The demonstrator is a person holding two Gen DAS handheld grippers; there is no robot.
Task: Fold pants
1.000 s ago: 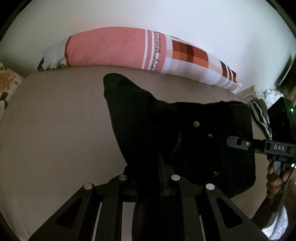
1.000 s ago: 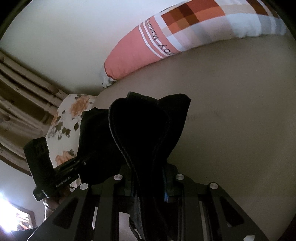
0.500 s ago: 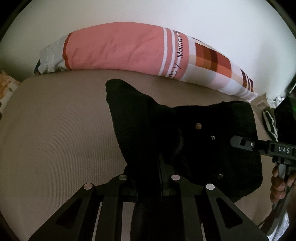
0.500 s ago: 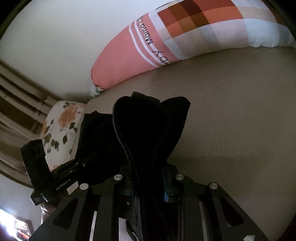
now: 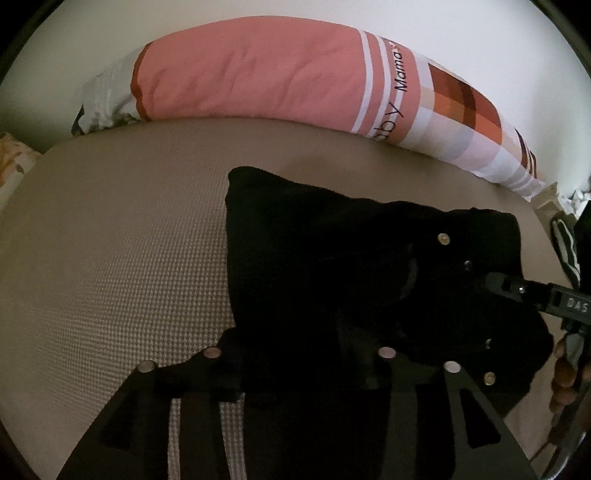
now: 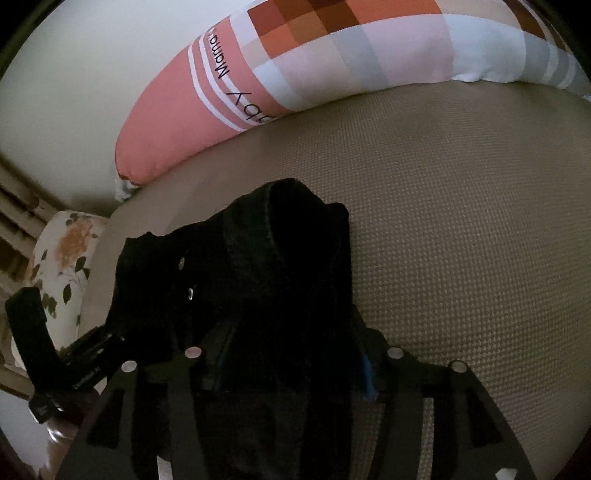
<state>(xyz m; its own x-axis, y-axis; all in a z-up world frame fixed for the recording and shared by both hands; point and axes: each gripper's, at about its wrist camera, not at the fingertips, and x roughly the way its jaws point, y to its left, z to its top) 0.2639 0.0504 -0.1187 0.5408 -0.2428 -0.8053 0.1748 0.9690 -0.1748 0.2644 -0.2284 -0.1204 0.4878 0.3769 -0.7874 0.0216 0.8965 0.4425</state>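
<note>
The black pants (image 5: 332, 266) lie bunched on the beige bed (image 5: 110, 258), and both grippers have cloth in them. In the left wrist view the left gripper (image 5: 299, 354) is at the lower middle of the frame, its jaws closed on a dark fold that rises straight in front of the camera. The rest of the garment spreads from there to the right of the frame, where the right gripper (image 5: 495, 284) comes in from the right edge and touches the cloth near the metal rivets. In the right wrist view it is the mirror: the right gripper (image 6: 291, 354) holds a thick seamed edge at the lower middle, and the pants stretch to the left of the frame toward the left gripper (image 6: 110, 339). So the long axis of the bundle runs from one gripper to the other, and I judge that the next move depends on carrying both held edges together, forward over the bed.

The bed cover has a fine waffle weave. At the top of both frames a long bolster (image 5: 258, 74), pink with orange and grey checks, lies against the pale wall (image 5: 480, 29). A floral pillow (image 6: 62, 258) is at the left edge of the right wrist view.
</note>
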